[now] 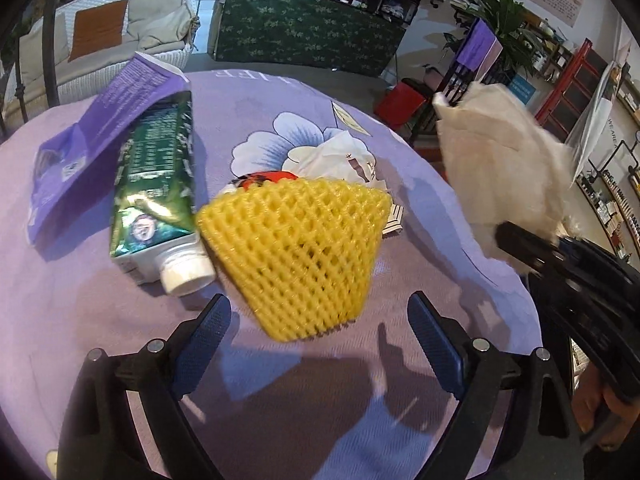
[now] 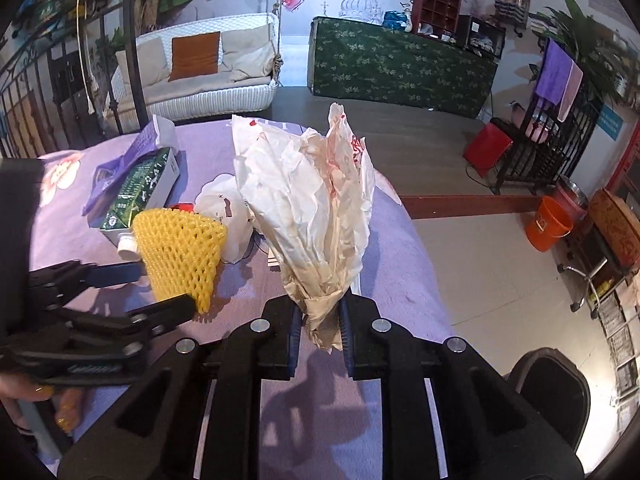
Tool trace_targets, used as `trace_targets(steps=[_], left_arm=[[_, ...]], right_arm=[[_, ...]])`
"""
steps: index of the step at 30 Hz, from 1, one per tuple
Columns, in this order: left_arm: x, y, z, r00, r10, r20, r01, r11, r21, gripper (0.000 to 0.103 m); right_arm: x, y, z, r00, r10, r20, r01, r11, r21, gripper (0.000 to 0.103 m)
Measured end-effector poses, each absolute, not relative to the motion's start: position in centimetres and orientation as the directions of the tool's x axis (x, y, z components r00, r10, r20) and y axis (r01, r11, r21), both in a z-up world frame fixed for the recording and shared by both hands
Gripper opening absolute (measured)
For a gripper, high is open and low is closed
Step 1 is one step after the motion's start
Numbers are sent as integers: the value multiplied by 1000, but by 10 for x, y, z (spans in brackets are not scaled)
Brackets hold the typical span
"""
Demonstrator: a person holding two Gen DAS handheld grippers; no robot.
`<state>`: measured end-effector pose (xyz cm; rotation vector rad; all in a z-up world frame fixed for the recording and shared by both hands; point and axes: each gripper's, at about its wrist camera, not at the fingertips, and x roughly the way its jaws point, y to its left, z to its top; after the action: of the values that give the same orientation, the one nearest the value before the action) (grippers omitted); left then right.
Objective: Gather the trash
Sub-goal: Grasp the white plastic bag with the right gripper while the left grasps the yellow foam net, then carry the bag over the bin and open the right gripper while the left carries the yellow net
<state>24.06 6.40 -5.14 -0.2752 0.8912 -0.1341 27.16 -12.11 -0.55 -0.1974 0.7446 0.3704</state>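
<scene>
A yellow foam fruit net [image 1: 298, 254] lies on the purple tablecloth [image 1: 100, 312], also seen in the right wrist view [image 2: 180, 254]. My left gripper [image 1: 320, 324] is open, its fingers on either side of the net's near end, just short of it. My right gripper [image 2: 320, 320] is shut on a crumpled white paper bag [image 2: 312, 208] and holds it up above the table's right side; the bag shows in the left wrist view [image 1: 500, 156]. A green toothpaste tube [image 1: 156, 196], a purple box [image 1: 100, 136] and a white wrapper [image 1: 336, 156] lie behind the net.
The round table's edge [image 2: 416, 240] drops to the floor on the right. An orange bucket [image 2: 548, 224] and a red stool [image 2: 486, 148] stand on the floor. A white wicker sofa [image 2: 208, 80] and a green-covered counter [image 2: 400, 68] are beyond.
</scene>
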Motion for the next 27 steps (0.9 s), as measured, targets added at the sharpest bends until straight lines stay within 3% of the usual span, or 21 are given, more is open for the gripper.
trace_targets(steps=[4, 6, 8, 11, 13, 27], left_arm=[[252, 62, -56, 609, -222, -761, -22, 955, -296, 84], [255, 59, -55, 604, -219, -767, -23, 956, -291, 73], [256, 57, -56, 600, -219, -770, -21, 957, -289, 52], [253, 54, -57, 598, -230, -768, -14, 955, -296, 28], [250, 53, -56, 603, -236, -762, -8, 953, -302, 22], [195, 50, -22, 687, -280, -671, 51, 939, -340, 19]], right_arm=[[259, -134, -5, 681, 261, -684, -381, 924, -26, 17], [254, -140, -4, 682, 265, -682, -371, 929, -10, 17], [251, -144, -4, 686, 260, -679, -359, 933, -5, 17], [245, -149, -4, 689, 256, -678, -347, 938, 3, 17], [242, -151, -5, 690, 255, -678, -340, 941, 8, 17], [216, -170, -6, 686, 282, -671, -328, 943, 60, 17]])
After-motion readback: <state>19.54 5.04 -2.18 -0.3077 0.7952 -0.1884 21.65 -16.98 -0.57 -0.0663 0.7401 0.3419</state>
